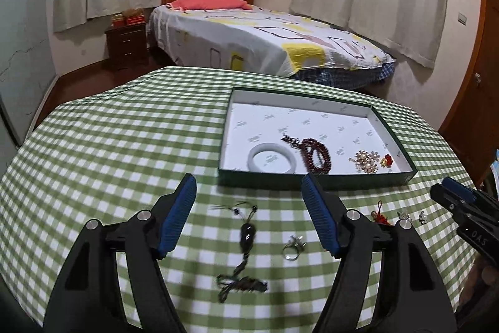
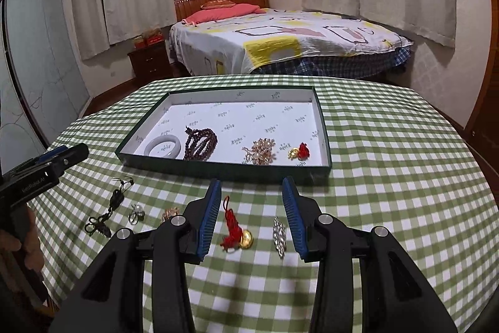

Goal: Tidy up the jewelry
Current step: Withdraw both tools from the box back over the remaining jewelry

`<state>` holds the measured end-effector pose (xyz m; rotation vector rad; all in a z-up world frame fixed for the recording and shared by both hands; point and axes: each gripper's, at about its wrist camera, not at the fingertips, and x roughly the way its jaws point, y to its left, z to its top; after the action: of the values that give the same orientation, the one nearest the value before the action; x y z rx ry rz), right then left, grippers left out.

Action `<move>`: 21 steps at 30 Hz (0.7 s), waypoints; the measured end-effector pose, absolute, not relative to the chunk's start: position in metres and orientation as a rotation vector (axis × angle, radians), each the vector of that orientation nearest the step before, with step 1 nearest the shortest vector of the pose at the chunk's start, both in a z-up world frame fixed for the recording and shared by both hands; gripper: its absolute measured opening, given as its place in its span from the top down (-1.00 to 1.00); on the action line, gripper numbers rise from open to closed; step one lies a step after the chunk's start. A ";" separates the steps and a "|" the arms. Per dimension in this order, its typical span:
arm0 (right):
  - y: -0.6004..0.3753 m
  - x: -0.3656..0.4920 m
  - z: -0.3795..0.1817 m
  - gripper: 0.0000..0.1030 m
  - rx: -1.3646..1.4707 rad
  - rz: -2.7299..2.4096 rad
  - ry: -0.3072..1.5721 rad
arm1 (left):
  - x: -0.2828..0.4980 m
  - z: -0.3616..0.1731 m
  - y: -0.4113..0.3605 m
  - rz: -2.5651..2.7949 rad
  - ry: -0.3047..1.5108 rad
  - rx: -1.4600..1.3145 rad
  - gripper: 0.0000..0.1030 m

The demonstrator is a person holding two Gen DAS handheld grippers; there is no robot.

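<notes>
A dark green tray (image 1: 265,179) (image 2: 218,169) with a white lining holds a white bangle (image 1: 271,158), dark red beads (image 1: 315,153), a gold pearl brooch (image 1: 366,161) and a red-gold charm (image 1: 387,160). My left gripper (image 1: 249,180) hangs open and empty above a black cord pendant (image 1: 246,234) and a silver ring (image 1: 293,245) on the checked cloth. My right gripper (image 2: 251,186) is open too, holding nothing. Under it lie a red tassel with a gold bell (image 2: 235,234) and a crystal brooch (image 2: 279,234).
A small gold piece (image 2: 170,213) lies between the ring (image 2: 136,213) and the right gripper's left finger. The green checked tablecloth (image 1: 109,145) drops off at a rounded far edge. A bed (image 1: 265,33) and a nightstand (image 1: 126,46) stand beyond it. A hand shows at the lower left of the right wrist view.
</notes>
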<state>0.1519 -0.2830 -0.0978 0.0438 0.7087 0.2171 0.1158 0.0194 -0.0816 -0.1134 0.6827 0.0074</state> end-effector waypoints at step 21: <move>-0.284 0.122 -0.124 0.20 0.048 0.224 0.767 | 0.078 -0.118 0.033 0.044 0.781 -0.102 -0.33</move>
<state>0.1220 -0.2836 -0.1236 0.0479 0.7673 0.2240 0.0778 0.0334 -0.1181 -0.1021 0.7809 0.0439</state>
